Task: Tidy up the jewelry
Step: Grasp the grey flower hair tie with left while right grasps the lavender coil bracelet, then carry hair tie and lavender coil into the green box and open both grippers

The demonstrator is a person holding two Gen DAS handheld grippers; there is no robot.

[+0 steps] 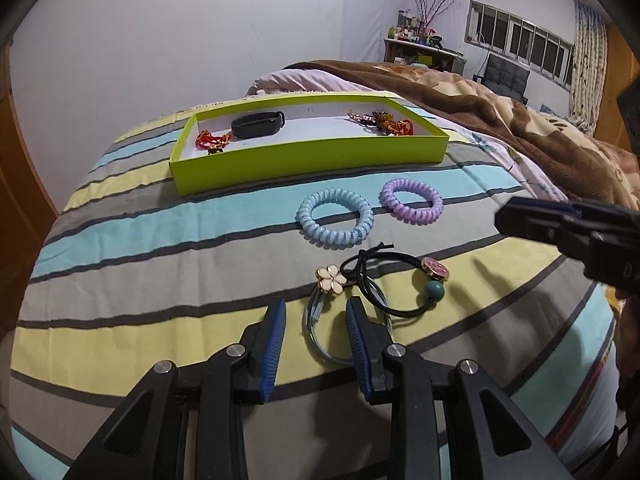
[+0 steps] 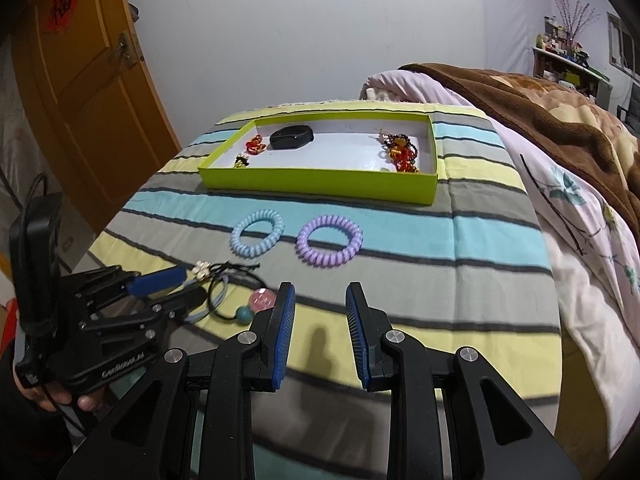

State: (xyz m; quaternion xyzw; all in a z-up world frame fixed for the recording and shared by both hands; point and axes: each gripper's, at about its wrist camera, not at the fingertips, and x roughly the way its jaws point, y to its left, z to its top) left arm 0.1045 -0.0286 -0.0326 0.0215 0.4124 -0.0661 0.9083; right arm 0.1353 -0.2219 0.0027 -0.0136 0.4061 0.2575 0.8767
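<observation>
A lime green box (image 1: 308, 158) (image 2: 316, 182) lies on the striped bed and holds a black band (image 1: 258, 124), red trinkets (image 1: 212, 141) and a beaded pile (image 1: 384, 122). In front lie a blue coil hair tie (image 1: 335, 218) (image 2: 257, 238) and a purple one (image 1: 412, 204) (image 2: 329, 246). Nearer lie a grey-blue hair tie with a white flower (image 1: 330, 279) and a black one with pink and teal beads (image 1: 434, 280). My left gripper (image 1: 316, 312) (image 2: 188, 288) is open, its jaws straddling the grey-blue tie. My right gripper (image 2: 320, 300) is open and empty above the sheet.
A brown blanket and pink floral quilt (image 2: 580, 168) are heaped on the right of the bed. A wooden door (image 2: 80, 92) stands at the left. A shelf with bottles (image 1: 420, 40) and windows are at the far wall.
</observation>
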